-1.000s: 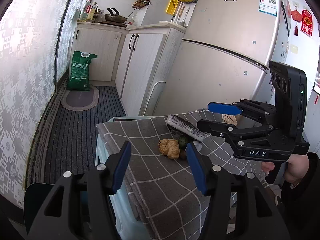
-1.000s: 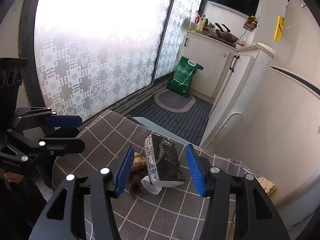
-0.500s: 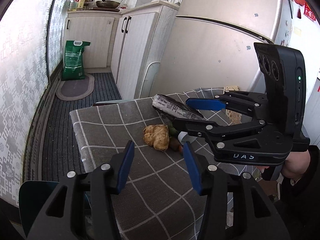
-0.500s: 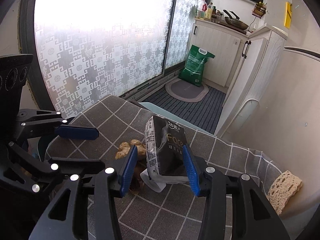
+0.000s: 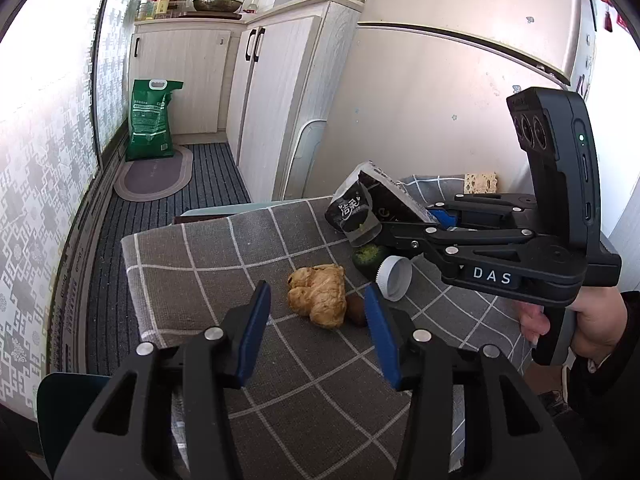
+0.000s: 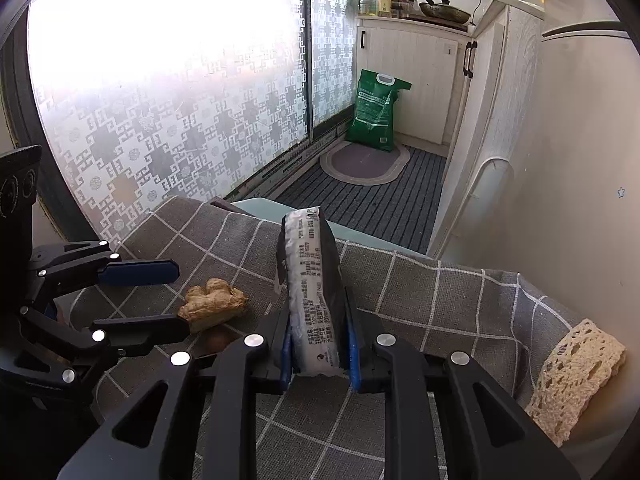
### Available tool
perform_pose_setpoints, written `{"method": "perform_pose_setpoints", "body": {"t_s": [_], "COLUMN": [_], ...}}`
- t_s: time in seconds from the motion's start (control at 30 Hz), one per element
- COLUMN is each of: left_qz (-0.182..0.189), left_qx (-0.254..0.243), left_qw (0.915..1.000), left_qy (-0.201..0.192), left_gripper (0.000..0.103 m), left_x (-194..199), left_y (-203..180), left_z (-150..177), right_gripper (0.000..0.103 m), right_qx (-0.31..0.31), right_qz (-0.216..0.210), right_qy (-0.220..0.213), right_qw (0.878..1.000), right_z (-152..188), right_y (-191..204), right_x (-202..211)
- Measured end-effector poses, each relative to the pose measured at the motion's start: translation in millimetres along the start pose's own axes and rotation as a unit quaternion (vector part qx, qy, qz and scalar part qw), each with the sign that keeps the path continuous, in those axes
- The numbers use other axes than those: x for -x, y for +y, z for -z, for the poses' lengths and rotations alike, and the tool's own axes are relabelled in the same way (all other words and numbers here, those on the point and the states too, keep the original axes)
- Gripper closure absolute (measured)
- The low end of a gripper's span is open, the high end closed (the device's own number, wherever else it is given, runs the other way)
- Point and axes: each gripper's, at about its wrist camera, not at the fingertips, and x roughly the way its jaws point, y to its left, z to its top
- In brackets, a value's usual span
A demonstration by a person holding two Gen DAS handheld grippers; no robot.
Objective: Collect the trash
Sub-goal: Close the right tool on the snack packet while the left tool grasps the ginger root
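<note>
While the right gripper (image 6: 318, 354) pinches it from both sides, the black and white tissue packet (image 6: 310, 286) stands on edge at the centre of the right wrist frame, lifted off the grey checked cloth (image 6: 420, 292). From the left wrist camera the same packet (image 5: 370, 208) sits right of centre, sticking out from the blue pads (image 5: 442, 216) of that gripper. Just below it on the cloth lie a white bottle cap (image 5: 394, 278) and a green vegetable piece (image 5: 366, 256), touching each other. Near them, toward the middle of the frame, rests a knob of ginger (image 5: 320, 294) with a small brown piece (image 5: 356, 310) against its right side. The left gripper (image 5: 316, 328) has its fingers spread wide and empty, framing the ginger from the lower edge. A yellow sponge (image 6: 576, 372) lies at the lower right of the right wrist frame.
</note>
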Motion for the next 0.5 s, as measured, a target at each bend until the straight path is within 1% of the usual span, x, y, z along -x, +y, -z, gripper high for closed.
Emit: {"method": "perform_pose_setpoints", "body": {"t_s": [0.1,0.17,0.23,0.5], "left_qz": [-0.013,-0.019,-0.024,-0.039], "left_qx": [-0.01,-0.011,-0.011,-0.013], "left_qw": [0.9999,0.9996,0.9993,0.9984], "left_qy": [0.005,0.015,0.025,0.04], "left_gripper": [0.062,0.064,0.067,0.07], "left_x": [-5.6,-11.1,-16.5,-23.9], "left_y": [-4.1,-4.8,-4.4,-2.5], "left_z": [-2.6,-3.3,-3.9,-4.8], "right_gripper": [0.086,0.088,0.088,0.089], "right_qx": [-0.009,-0.019,-0.023,-0.043], "right_qz": [-0.009,-0.016,-0.013,-0.021], "right_qy": [-0.001,-0.003,-0.009,-0.053], "right_qw": [1.0,1.0,1.0,0.997], "right_z": [0.9,1.9,2.9,-0.3], "right_y": [-1.7,-4.7,-7.7,-16.8], "right_x": [1.5,3.0,7.0,36.6]}}
